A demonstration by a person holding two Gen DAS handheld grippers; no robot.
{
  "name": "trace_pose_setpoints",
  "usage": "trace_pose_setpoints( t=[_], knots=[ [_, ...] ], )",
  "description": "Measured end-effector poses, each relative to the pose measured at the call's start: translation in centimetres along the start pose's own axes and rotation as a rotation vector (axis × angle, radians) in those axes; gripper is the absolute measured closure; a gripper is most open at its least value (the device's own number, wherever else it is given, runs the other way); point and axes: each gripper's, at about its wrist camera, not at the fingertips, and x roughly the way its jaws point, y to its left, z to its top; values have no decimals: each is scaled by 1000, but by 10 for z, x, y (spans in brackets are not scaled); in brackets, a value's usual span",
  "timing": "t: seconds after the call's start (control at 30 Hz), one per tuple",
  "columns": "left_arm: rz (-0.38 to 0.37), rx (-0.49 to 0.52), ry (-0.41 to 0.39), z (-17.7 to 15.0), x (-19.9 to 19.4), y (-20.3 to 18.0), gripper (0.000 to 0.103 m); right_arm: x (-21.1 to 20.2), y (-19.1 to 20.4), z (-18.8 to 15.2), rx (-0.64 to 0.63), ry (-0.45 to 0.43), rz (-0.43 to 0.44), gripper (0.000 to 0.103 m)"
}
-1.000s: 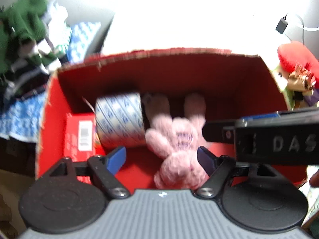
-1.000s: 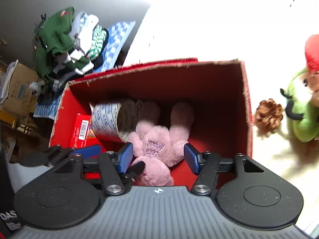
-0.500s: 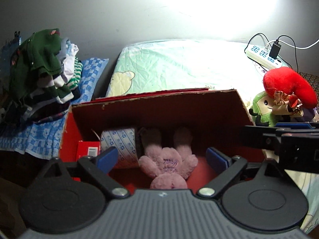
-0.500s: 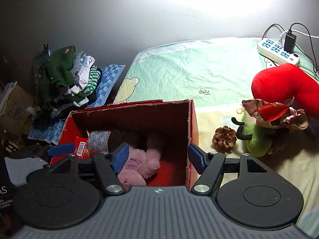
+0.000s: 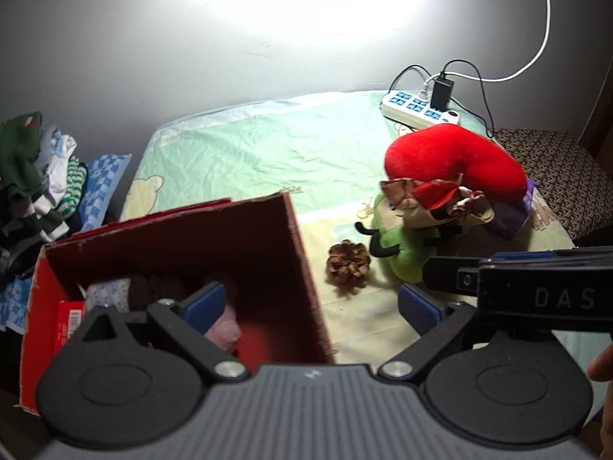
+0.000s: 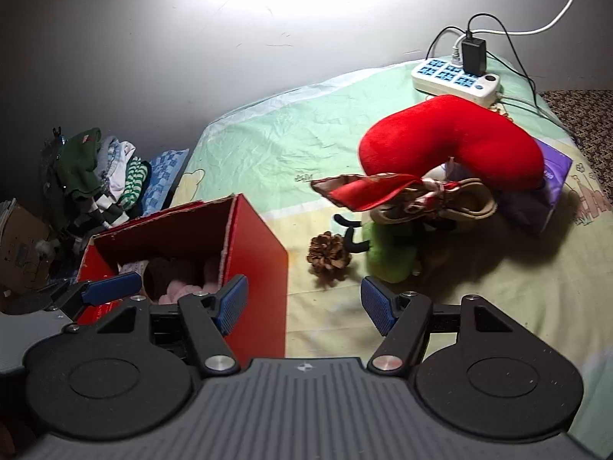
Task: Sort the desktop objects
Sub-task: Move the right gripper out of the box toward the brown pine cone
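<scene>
Two empty grippers above one red box and a cluster of toys on the bed.

The left gripper [image 5: 312, 306] stands wide with nothing between its pads, and the right gripper [image 6: 304, 304] is parted too, also empty. One red box [image 6: 256, 253] holds one pink plush [image 5: 224, 331], one patterned roll [image 5: 107, 293] and one small red carton [image 5: 69, 322]. Right of it lie one pine cone [image 6: 329, 255], one green plush [image 6: 390, 257] and one red cushion [image 6: 452, 143].
</scene>
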Motion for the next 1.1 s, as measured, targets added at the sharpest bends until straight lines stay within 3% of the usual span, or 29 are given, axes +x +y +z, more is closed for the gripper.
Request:
trace_pose_setpoints(
  t=[0.2, 0.33, 0.63, 0.83, 1.1],
  knots=[
    [-66, 110, -47, -20, 11, -62, 4, -3, -58, -11, 59, 25, -55, 34],
    [-118, 130, 1, -43, 34, -85, 4, 1, -98, -18, 107, 65, -87, 35],
    [-82, 55, 47, -54, 80, -101, 4, 22, -150, -16, 126, 114, -62, 35],
    [-17, 69, 37, -55, 103, -110, 4, 38, -166, -9, 101, 130, -50, 37],
    [-29, 52, 43, -49, 117, -114, 4, 49, -189, 0, 112, 135, -34, 40]
  ],
)
